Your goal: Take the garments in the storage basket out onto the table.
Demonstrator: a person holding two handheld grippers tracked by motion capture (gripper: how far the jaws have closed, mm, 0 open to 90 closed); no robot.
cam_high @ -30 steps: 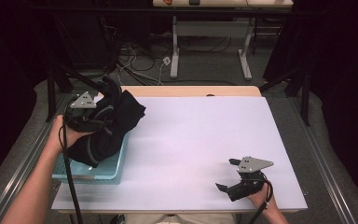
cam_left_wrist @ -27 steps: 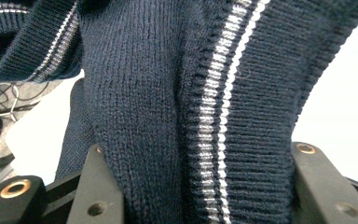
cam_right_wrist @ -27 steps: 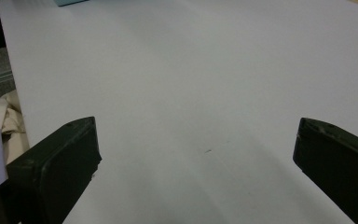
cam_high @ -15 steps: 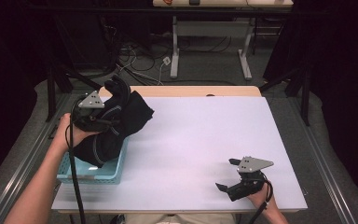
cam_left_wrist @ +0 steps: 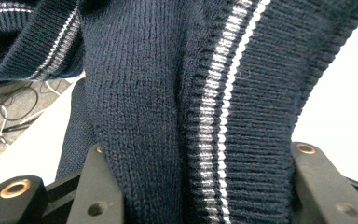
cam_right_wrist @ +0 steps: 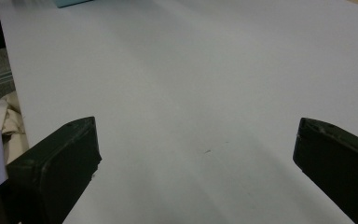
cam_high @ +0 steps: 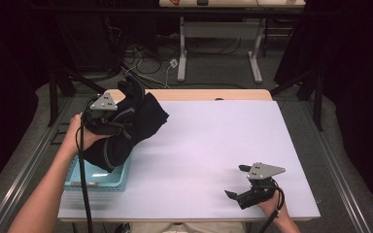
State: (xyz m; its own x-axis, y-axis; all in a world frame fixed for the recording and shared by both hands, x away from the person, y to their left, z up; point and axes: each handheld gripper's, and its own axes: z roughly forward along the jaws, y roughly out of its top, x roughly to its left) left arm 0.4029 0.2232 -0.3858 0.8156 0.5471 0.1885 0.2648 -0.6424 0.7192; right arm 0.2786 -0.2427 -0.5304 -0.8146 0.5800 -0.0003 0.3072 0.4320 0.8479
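Hanging soft and floppy, a dark blue knitted sweater with thin white stripes [cam_high: 126,128] is held up at the left side of the white table [cam_high: 213,145], half over a light blue plastic basket [cam_high: 97,177]. It is judged to be light, bendy and not breakable, but it can sag and slip if only a thin bit is pinched. A thick fold near the ribbed, striped edge [cam_left_wrist: 219,140] is judged the best place to be grabbed, and that is where it is taken. The left gripper [cam_high: 108,121] is clenched on a bunch of the knit, with cloth packed between both jaws in the left gripper view. The left hand [cam_high: 77,138] is raised above the basket, with the forearm stretched in from below. The right gripper [cam_high: 240,187] is rested low near the front right of the table, jaws spread wide with nothing between them, pointed across the bare top.
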